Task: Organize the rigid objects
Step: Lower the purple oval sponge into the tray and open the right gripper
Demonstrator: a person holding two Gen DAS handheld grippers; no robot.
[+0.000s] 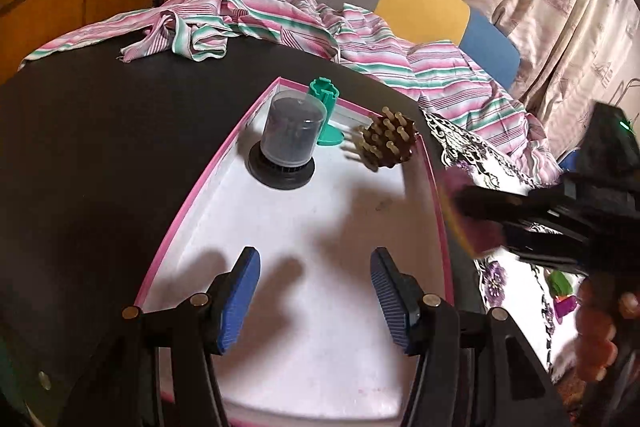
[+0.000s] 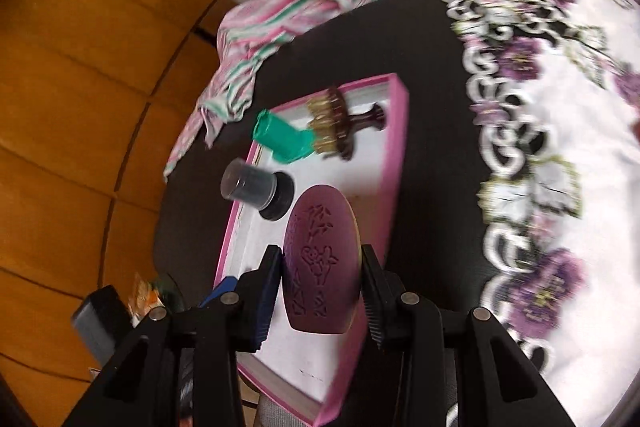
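On the black tabletop (image 1: 100, 131) in front of me sits a shallow pink-rimmed box with a white floor (image 1: 304, 227), and a crumpled pink, white and green striped cloth (image 1: 280, 23) is heaped along its far side. To the right a white cloth printed with purple flowers (image 2: 560, 155) covers the tabletop beside the box. Inside the box, at the far end, stand a clear plastic cylindrical container on a black round base (image 1: 286, 143), a green plastic holder (image 1: 326, 107) just behind it, and a brown wooden brush head with pale pegs (image 1: 386, 143) near the right wall. My left tongs (image 1: 316, 301) hang spread wide above the near part of the box floor, gripping nothing, their blue pads well apart. My right tongs (image 2: 320, 291) are pinching a dark purple oval piece with an embossed floral pattern (image 2: 320, 263) between both pads, over the near end of the box. In the left view the right tongs come in blurred from the right edge, and the purple piece there is only a smear. A dark blocky thing at the lower left of the right view is too blurred for me to name.
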